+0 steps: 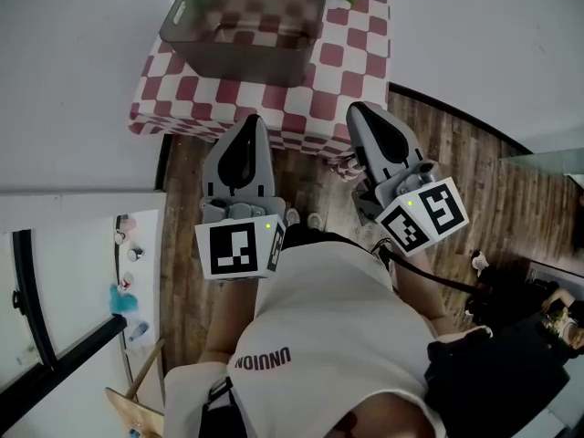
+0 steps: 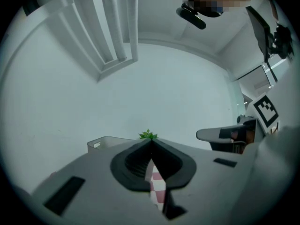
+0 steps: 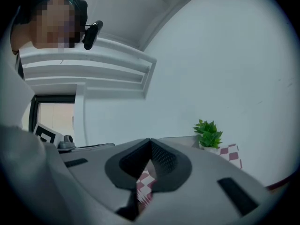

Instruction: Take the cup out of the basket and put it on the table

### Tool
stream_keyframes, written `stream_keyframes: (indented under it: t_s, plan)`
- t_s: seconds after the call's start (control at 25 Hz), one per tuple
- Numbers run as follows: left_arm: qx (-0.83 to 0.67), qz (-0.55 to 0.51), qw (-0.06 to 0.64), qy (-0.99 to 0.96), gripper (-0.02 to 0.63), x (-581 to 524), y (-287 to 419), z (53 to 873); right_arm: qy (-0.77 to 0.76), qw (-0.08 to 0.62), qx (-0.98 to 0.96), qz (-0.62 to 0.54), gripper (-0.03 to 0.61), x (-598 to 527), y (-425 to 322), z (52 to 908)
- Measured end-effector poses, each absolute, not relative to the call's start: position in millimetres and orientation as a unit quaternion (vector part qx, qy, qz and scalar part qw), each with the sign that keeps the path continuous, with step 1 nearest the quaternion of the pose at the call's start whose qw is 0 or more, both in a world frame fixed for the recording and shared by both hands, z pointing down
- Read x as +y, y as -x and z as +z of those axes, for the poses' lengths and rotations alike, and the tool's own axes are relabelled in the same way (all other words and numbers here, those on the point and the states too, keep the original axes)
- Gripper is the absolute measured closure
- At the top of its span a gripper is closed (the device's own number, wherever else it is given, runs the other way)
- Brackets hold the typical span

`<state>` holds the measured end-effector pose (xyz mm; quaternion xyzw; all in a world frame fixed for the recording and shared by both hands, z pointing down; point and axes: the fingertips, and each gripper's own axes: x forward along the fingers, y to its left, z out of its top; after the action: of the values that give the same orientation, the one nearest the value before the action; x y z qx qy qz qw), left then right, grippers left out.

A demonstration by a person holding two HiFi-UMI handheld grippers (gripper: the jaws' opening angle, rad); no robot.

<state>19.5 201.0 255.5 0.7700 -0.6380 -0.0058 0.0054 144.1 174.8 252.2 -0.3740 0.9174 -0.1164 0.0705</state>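
Grey basket [image 1: 242,26] from above: head view only | left gripper [image 1: 252,121] + right gripper [image 1: 359,109] both clenched empty, side by side at checkered table [image 1: 351,71] near edge

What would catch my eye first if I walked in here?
The red-and-white checked tablecloth at the top of the head view, with a smoky grey basket standing on it. Nearer the person, the left gripper and the right gripper point toward it, both with jaws shut on nothing.
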Motion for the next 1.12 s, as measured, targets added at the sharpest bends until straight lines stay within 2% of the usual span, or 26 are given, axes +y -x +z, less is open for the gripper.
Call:
stream_keyframes:
  t_s: [0.72,1.12]
  plan:
    - [-0.643,-0.013,0.015,-0.766,0.602,187,7,264,0.387,0.068,0.911,-0.123,0.561,146,-124,258]
    - [-0.666,-0.015,0.013,-0.746,0.601,141,16,257,0.366,0.064,0.921,-0.112,0.561,87,-116,254]
